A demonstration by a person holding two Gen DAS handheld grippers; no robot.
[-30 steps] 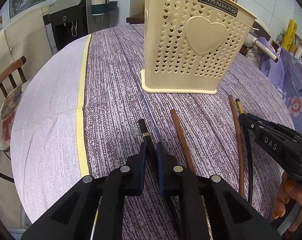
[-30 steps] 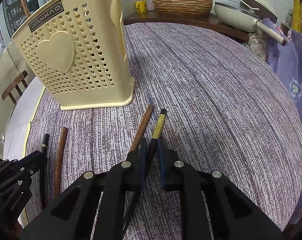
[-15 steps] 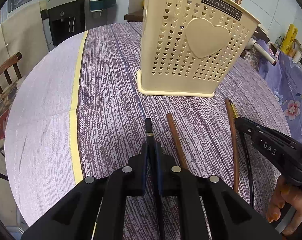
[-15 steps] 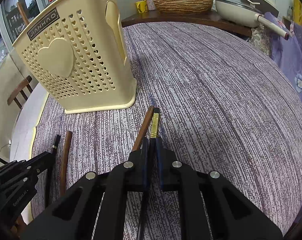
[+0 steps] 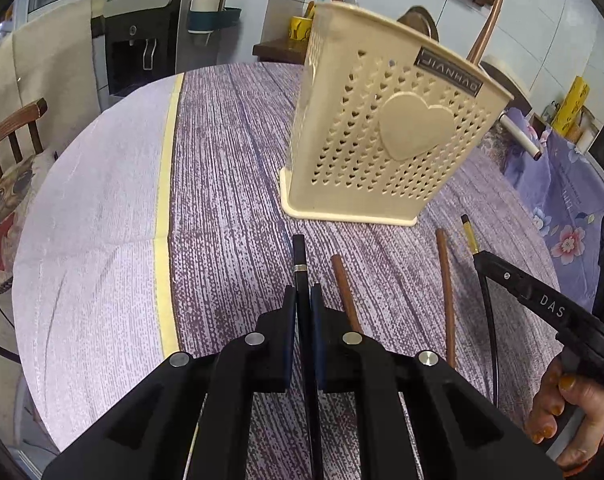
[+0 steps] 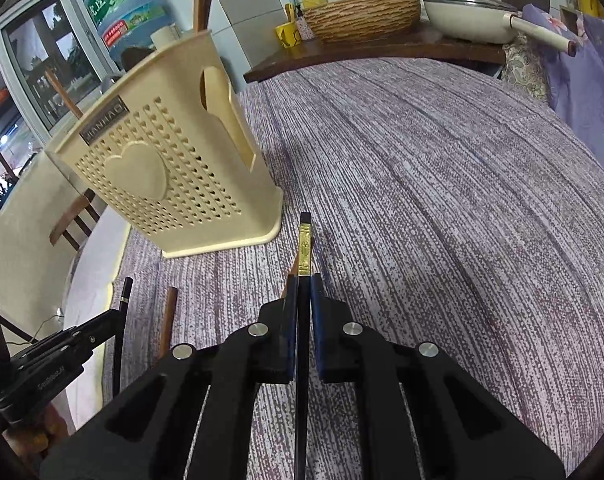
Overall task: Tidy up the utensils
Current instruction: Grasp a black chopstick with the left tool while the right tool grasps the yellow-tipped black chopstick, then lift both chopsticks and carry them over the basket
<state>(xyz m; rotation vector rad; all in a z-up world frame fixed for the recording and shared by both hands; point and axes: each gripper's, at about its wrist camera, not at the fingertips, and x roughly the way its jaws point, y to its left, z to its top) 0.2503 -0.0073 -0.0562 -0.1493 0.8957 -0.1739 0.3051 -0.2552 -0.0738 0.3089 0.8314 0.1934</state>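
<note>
My left gripper is shut on a black chopstick with a silver band, whose end sticks out ahead of the fingers. A brown chopstick lies on the table just to its right, and another brown one lies farther right. My right gripper is shut on a black chopstick with a gold band. A brown chopstick lies to its left. The cream perforated utensil holder stands upright beyond both grippers, with brown chopsticks sticking out of its top.
The round table has a purple striped cloth. A wooden chair stands off its left edge and a water dispenser behind. A woven basket and a white pan sit on a side shelf.
Both grippers have closed fully on their black chopsticks. The right gripper has shifted and rolled a little, and its chopstick now points straight ahead, away from the brown one.
</note>
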